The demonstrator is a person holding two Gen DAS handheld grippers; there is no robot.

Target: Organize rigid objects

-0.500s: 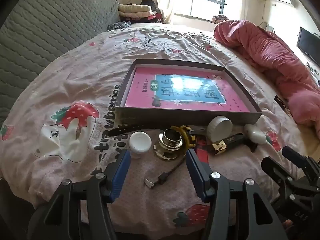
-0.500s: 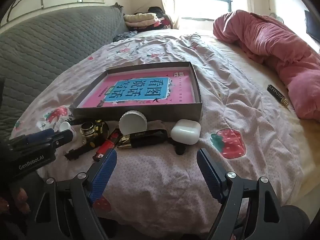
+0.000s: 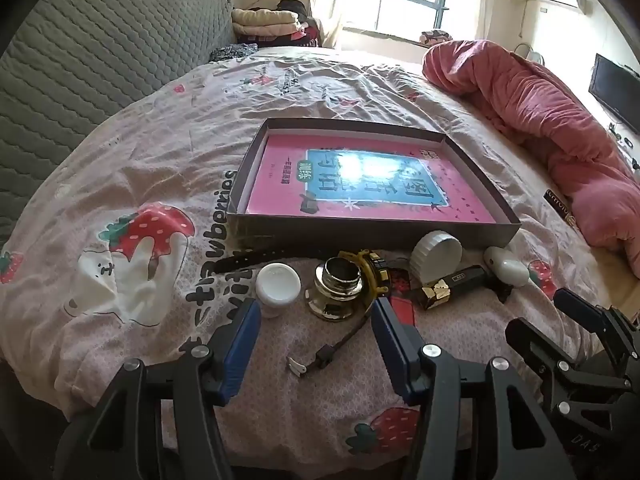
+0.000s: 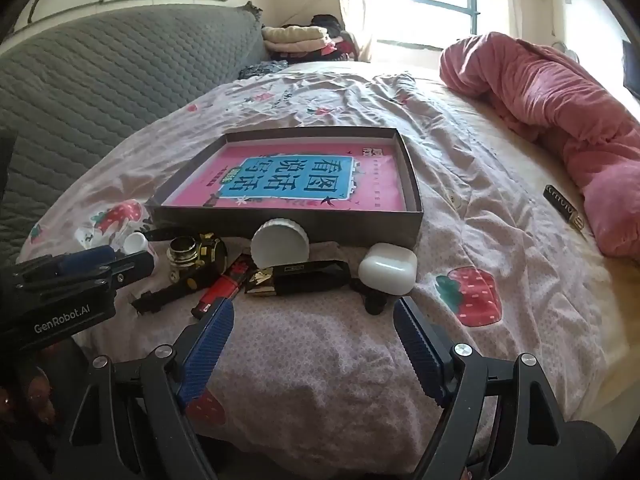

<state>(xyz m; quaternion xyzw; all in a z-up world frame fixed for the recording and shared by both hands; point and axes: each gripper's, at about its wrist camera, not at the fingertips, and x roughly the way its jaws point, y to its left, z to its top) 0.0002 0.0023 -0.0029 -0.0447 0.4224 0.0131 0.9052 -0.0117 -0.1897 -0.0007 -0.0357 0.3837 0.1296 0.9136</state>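
On the strawberry-print bedsheet (image 3: 152, 168) a shallow grey box (image 3: 372, 236) lies at centre, a pink book (image 3: 280, 184) flat inside it. At six o'clock the left gripper (image 3: 316, 312) hangs with its blue jaws wide apart and nothing between them. Just beyond its tips sit a small white jar (image 3: 278, 285) at eleven o'clock and a brass knob (image 3: 339, 290) at twelve. A round white lid (image 3: 437, 254) leans against the box wall. At four o'clock the right gripper (image 3: 576, 320) shows partly. A pink blanket (image 3: 560, 128) lies at two o'clock.
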